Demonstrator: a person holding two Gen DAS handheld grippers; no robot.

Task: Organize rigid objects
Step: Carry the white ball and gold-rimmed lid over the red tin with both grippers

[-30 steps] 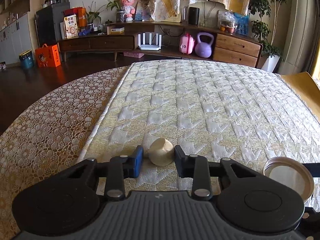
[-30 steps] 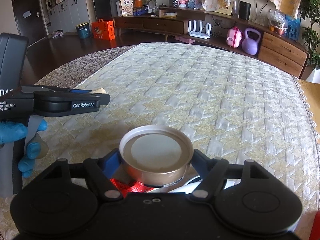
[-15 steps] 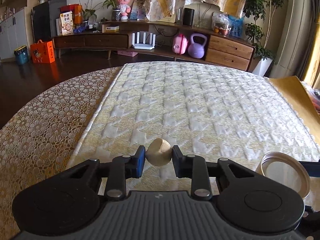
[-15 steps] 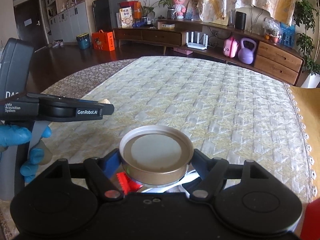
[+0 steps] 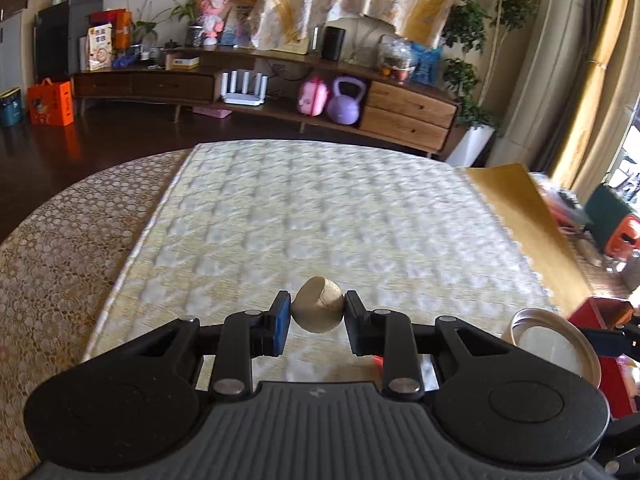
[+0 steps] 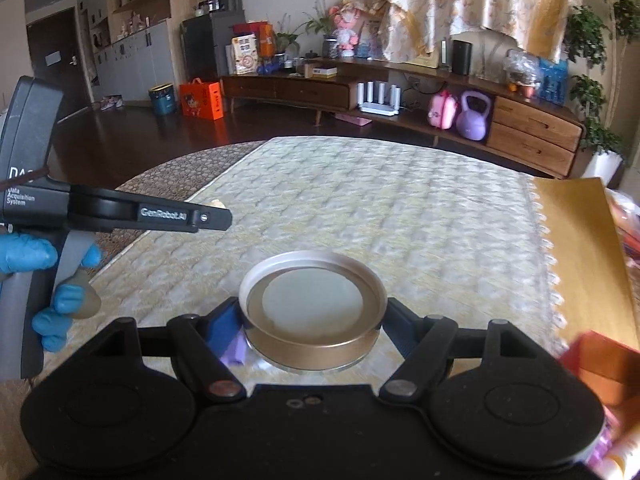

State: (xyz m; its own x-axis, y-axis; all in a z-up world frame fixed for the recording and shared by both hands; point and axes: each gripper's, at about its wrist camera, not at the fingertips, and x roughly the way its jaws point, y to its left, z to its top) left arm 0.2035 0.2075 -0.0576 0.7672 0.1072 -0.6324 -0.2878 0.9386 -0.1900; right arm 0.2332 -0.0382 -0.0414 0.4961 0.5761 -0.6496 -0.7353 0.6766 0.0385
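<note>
Right wrist view is showing the quilted bedspread [image 6: 400, 208] filling the middle of the frame, with a red box [image 6: 600, 364] creeping in at the lower right edge; that box is probably where things are going, though its inside is hidden and blurred, so I cannot tell what it holds; the round metal tin [image 6: 312, 312] is sitting low in the centre of the frame, lying flat with its lid facing up, and the right gripper [image 6: 312, 320] is spanning it at a wide setting, pads pressing on its opposite rims, so it is carrying the tin clear of the cloth; the tin is lying left of the box, so the right hand is looking the nearer of the two to it; left wrist view is placing the same box [image 5: 608, 316] at the far lower right, beyond the tin [image 5: 552, 344]; the left gripper [image 5: 317, 312] is pinched narrow on a small wooden piece [image 5: 318, 310], held dead centre low in the frame, its flat cut face turning toward the upper left.
</note>
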